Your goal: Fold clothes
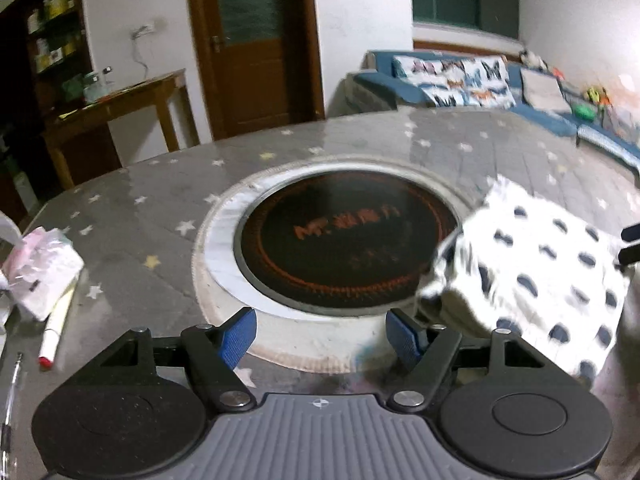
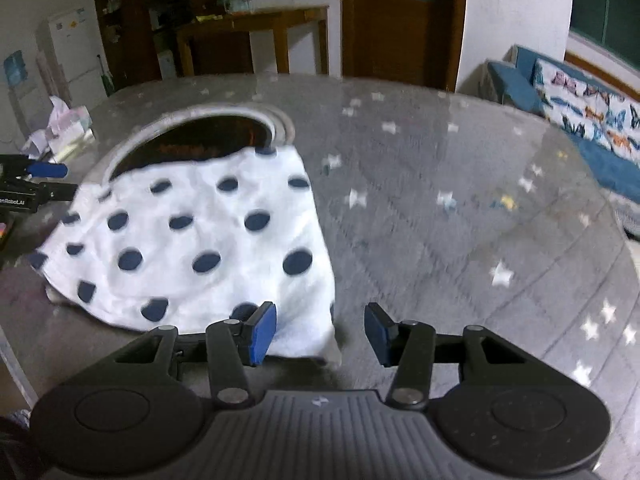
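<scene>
the white polka-dot garment [image 2: 200,240] lies folded on the star-patterned desk [image 2: 440,220], its far edge overlapping the round black hotplate [image 1: 348,240]. it sits ahead and to the left of the right hand-held gripper [image 2: 320,334], whose left blue pad [image 2: 262,332] is just above the garment's near corner. that gripper is spread wide and holds nothing. the left hand-held gripper [image 1: 320,334] is also wide apart and empty, with the garment [image 1: 540,272] off to its right.
</scene>
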`<state>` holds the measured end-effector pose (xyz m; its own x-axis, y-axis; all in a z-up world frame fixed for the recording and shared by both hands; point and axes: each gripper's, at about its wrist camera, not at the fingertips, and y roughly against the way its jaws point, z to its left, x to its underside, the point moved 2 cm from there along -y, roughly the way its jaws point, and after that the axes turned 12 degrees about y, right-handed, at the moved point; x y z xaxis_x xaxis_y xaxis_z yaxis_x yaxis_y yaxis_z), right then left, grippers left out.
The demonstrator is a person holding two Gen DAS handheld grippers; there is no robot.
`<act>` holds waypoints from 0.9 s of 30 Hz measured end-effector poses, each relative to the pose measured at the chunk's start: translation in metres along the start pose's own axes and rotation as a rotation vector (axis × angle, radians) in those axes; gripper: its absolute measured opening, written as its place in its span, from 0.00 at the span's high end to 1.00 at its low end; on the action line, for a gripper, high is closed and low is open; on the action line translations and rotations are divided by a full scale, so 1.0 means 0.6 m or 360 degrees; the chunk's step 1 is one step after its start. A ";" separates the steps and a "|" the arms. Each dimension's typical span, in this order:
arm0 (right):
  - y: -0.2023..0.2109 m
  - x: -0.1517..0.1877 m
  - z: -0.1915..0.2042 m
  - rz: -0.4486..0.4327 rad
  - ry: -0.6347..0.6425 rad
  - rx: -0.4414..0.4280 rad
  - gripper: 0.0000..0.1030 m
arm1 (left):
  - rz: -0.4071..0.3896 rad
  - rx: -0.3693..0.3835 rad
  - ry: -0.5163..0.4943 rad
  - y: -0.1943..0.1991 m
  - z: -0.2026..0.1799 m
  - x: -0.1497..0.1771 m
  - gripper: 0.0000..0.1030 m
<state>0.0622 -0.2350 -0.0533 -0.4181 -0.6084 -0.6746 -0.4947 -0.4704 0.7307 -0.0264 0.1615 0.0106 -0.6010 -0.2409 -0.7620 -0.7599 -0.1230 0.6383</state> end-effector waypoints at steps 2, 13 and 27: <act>0.004 -0.016 -0.002 -0.0042 0.0015 0.0002 0.52 | -0.0042 0.0080 0.0030 0.020 -0.010 -0.010 0.29; -0.106 -0.132 0.028 -0.0147 0.0114 -0.0139 0.61 | 0.0009 0.0452 0.0051 0.022 -0.098 -0.019 0.56; -0.205 -0.157 0.032 -0.0108 0.0099 -0.0149 0.72 | 0.0156 0.0373 0.0096 -0.061 -0.082 0.005 0.75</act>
<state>0.1479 -0.1078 -0.0819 -0.3365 -0.6102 -0.7172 -0.4457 -0.5677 0.6921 0.0114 0.1177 -0.0097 -0.6642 -0.2983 -0.6854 -0.7396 0.1288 0.6606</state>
